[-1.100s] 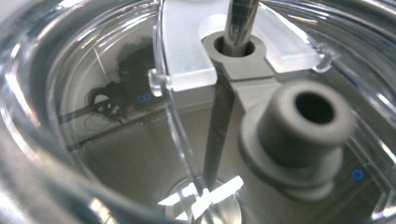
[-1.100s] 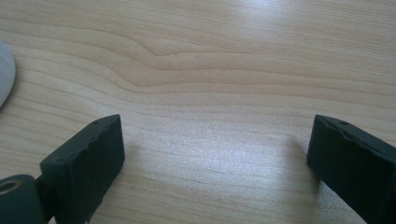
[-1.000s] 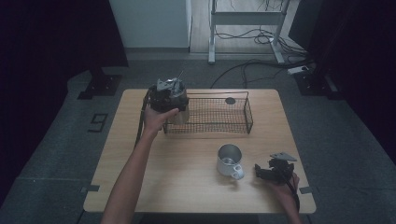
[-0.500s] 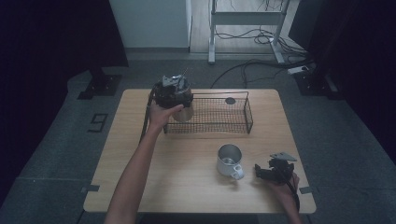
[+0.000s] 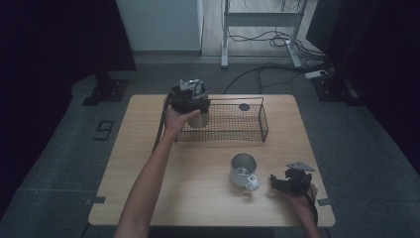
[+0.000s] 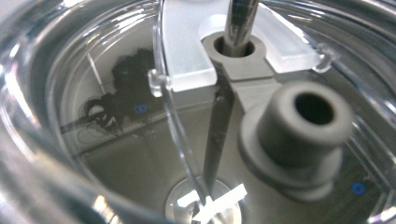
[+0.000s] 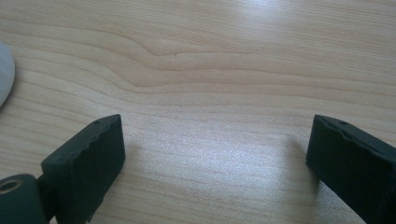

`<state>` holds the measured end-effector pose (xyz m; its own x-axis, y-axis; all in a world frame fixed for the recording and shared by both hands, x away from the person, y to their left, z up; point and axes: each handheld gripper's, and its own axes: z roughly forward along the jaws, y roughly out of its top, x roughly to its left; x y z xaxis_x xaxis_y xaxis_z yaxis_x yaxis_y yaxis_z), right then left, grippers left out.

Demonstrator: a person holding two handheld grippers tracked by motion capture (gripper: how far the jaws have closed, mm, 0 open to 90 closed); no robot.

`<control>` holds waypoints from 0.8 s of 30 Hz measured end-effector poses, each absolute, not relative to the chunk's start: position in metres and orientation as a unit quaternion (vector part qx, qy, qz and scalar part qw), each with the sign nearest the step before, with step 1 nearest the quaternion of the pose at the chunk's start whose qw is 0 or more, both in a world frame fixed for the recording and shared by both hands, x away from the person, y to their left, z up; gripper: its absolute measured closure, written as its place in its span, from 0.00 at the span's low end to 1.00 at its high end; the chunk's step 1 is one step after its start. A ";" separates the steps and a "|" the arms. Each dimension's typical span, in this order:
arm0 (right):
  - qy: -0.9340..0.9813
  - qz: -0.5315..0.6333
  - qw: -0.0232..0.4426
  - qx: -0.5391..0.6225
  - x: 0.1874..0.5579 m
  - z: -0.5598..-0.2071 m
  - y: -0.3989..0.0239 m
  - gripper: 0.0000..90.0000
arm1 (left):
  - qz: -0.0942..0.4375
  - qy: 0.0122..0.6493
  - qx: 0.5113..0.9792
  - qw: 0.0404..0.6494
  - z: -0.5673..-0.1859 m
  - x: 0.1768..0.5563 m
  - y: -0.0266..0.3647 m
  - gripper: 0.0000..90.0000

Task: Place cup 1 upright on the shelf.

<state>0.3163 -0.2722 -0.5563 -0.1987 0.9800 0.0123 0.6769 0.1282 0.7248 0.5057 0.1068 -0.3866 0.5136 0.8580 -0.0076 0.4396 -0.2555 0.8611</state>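
My left gripper (image 5: 194, 109) is held over the left end of a black wire basket (image 5: 262, 120). It is shut on a clear round container (image 5: 200, 119) that hangs at the basket's left wall. In the left gripper view I look straight into that container (image 6: 56, 116): a lid with a grey spout (image 6: 299, 135) and a metal rod (image 6: 240, 18) through a hole. My own jaws are hidden there. My right gripper (image 5: 277, 182) rests near the table's front right, open (image 7: 215, 154) over bare wood. A steel mug (image 5: 242, 168) stands just left of it.
A small dark round thing (image 5: 244, 106) lies in the basket's far part. The wooden table (image 5: 148, 198) has free room at the front left. A white curved edge (image 7: 4, 74) shows at the left of the right gripper view.
My left gripper has carried the clear container a little to the right, over the basket's left end. The right gripper and the mug have not moved.
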 end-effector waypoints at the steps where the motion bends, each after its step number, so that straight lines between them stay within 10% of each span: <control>1: 0.710 0.309 0.245 0.584 0.316 -0.556 -0.272 0.05 | 0.242 0.430 0.755 0.433 -0.387 0.506 0.107 0.05; 24: 0.710 0.309 0.245 0.584 0.316 -0.556 -0.272 0.05 | 0.248 0.444 0.759 0.407 -0.417 0.528 0.098 0.05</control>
<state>0.3163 -0.2722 -0.5563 -0.1984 0.9800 0.0130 0.6770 0.1274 0.7249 0.5285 0.0977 -0.4165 0.4827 0.8757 0.0146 0.4727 -0.2745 0.8374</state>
